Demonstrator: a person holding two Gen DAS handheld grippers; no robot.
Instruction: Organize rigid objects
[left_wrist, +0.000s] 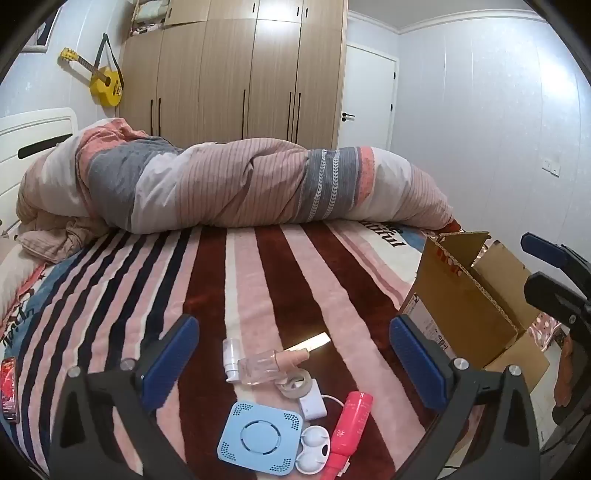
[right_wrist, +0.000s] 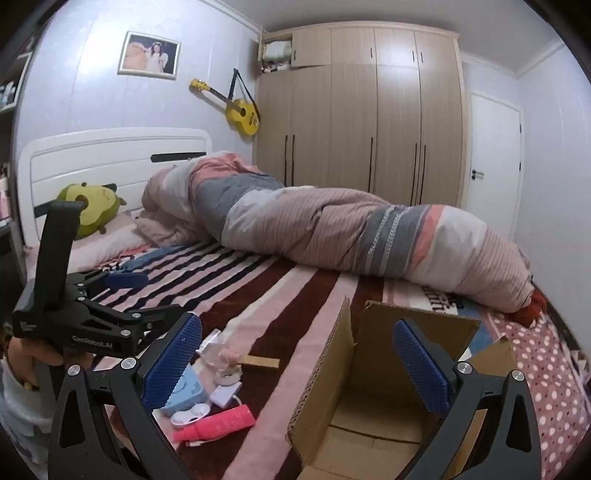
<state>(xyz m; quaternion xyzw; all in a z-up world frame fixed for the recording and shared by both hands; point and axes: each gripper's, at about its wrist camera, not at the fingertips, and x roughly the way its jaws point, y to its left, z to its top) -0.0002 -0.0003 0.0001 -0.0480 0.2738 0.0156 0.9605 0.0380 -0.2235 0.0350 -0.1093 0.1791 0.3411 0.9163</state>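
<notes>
A cluster of small items lies on the striped blanket between my left fingers: a light blue square device (left_wrist: 259, 445), a pink bottle (left_wrist: 349, 424), a white contact-lens case (left_wrist: 312, 454), a white charger (left_wrist: 312, 405), a tape roll (left_wrist: 294, 383), a clear glass bottle (left_wrist: 266, 366) and a small white bottle (left_wrist: 232, 357). My left gripper (left_wrist: 293, 360) is open and empty above them. An open cardboard box (right_wrist: 373, 398) stands to the right. My right gripper (right_wrist: 297, 369) is open and empty over the box's left wall. The pink bottle (right_wrist: 216, 427) also shows in the right wrist view.
A rolled duvet (left_wrist: 236, 184) lies across the far bed. A phone (left_wrist: 9, 391) rests at the blanket's left edge. A green plush toy (right_wrist: 92, 210) sits by the white headboard (right_wrist: 110, 155). Wardrobes (right_wrist: 369, 122) and a door (right_wrist: 495, 166) stand behind.
</notes>
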